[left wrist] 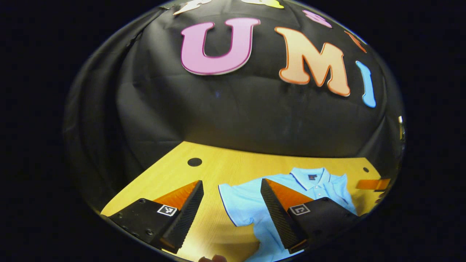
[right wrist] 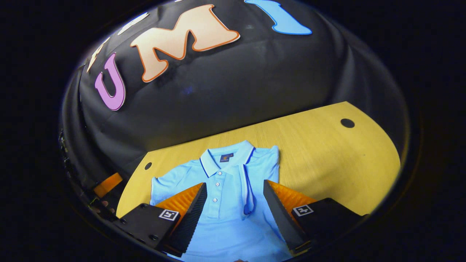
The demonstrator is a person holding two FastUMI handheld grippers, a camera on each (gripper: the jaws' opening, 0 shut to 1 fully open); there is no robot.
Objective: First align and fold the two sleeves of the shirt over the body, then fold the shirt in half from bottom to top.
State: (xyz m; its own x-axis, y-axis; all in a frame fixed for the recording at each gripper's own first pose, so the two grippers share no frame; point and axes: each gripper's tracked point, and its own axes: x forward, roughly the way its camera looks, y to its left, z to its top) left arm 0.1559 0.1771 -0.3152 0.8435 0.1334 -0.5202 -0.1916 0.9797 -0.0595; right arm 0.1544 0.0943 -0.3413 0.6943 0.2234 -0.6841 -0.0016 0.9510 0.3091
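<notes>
Light-blue polo shirt (right wrist: pixel 225 189) lying flat, collar toward the booth wall, on the wooden desk (right wrist: pixel 327 160). One sleeve (right wrist: pixel 251 182) is folded over the body; the other sleeve (left wrist: pixel 236 203) lies spread out. Left tongs (left wrist: pixel 231 214) and right tongs (right wrist: pixel 235 214) hover above, both wide apart, holding nothing. Collar label (right wrist: pixel 226 157) illegible.

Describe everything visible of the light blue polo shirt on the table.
The light blue polo shirt lies flat, front up, on the yellow wooden table, collar toward the black wall. It looks like soft knit, with dark blue trim on collar and sleeve hems, a buttoned placket and a small dark neck label. One sleeve is folded over the body; the other sleeve is spread out. Neither the left gripper nor the right gripper grips it.
</notes>
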